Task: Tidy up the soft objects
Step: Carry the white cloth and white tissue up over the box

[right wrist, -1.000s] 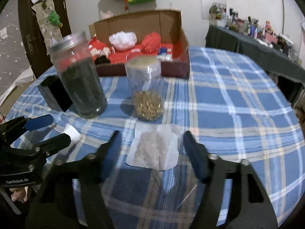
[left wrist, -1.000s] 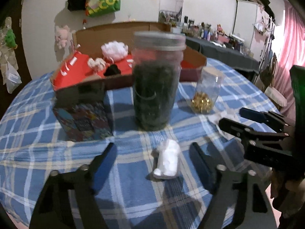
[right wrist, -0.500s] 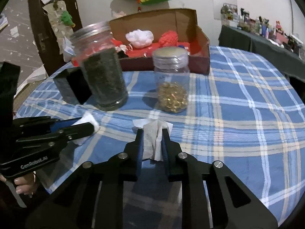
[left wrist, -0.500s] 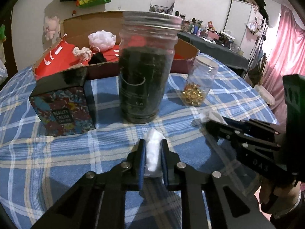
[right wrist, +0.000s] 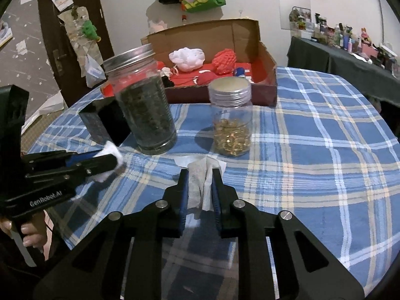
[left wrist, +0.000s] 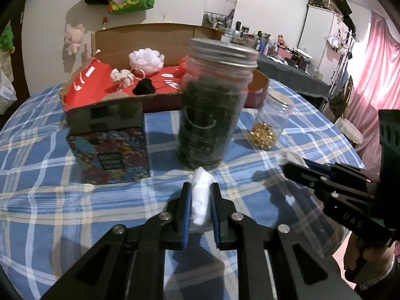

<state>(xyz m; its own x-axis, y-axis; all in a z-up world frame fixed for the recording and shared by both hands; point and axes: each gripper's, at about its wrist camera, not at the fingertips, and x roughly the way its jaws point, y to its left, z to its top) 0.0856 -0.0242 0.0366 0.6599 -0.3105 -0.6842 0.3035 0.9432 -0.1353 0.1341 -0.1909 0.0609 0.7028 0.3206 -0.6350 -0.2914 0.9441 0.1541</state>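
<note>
My left gripper (left wrist: 200,187) is shut on a white cotton wad (left wrist: 200,195), held just above the blue plaid tablecloth (left wrist: 50,200). My right gripper (right wrist: 200,175) is shut on a crumpled white gauze pad (right wrist: 201,182), also a little off the cloth. Each gripper shows in the other's view: the right one (left wrist: 295,166) at the right edge with gauze at its tip, the left one (right wrist: 112,157) at the left with the cotton. At the back of the table stands an open cardboard box (left wrist: 160,37) holding a white puff (left wrist: 146,58), red cloth and other soft items.
A tall jar of dark material (left wrist: 212,105) stands just beyond the left gripper. A smaller jar with gold beads (right wrist: 231,117) stands beyond the right gripper. A dark patterned carton (left wrist: 112,152) sits left of the tall jar. A hand (right wrist: 27,232) holds the left gripper's handle.
Both grippers went from open around their white pieces to shut on them. Both pieces have since come slightly up off the cloth.
</note>
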